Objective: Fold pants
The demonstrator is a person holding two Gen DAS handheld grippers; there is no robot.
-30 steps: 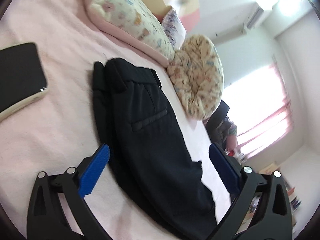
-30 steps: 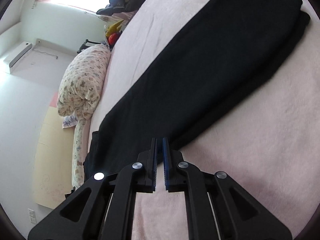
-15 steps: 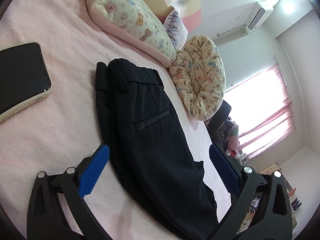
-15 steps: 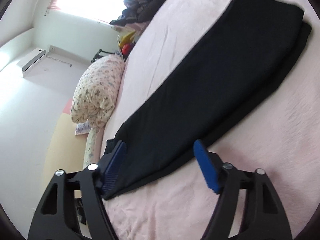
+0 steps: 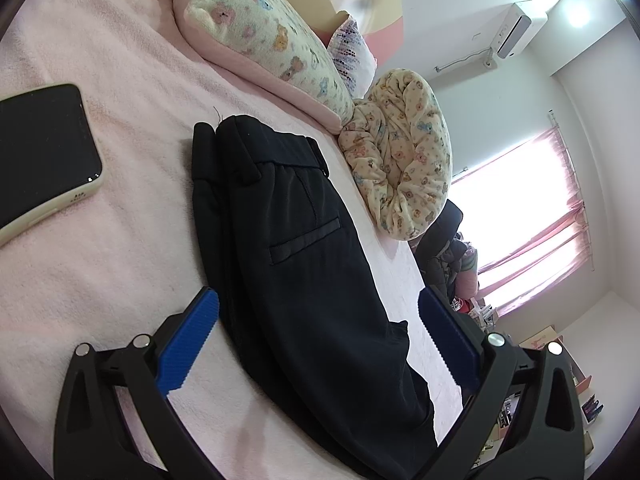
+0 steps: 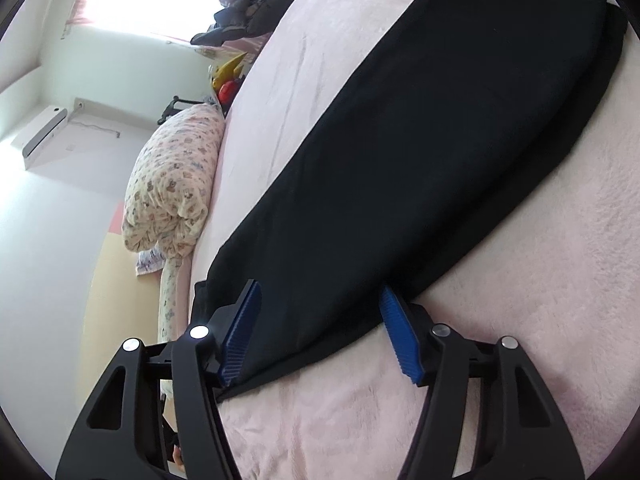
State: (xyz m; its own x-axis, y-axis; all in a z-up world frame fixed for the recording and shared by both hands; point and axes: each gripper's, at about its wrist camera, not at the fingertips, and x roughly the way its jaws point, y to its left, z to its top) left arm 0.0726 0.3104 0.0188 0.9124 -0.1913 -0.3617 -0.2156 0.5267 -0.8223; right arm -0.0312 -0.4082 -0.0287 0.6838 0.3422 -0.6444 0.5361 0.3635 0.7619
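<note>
A bed (image 5: 120, 240) covered in a fuzzy pale pink blanket carries everything. Black pants (image 5: 304, 264) lie flat on it, doubled lengthwise, waistband toward the head end and legs (image 6: 440, 152) running toward the foot end. A phone (image 5: 40, 152) in a cream case rests screen-up beside the waistband. A printed pillow (image 5: 260, 36) and a rolled printed quilt (image 5: 404, 152) sit along the head edge.
</note>
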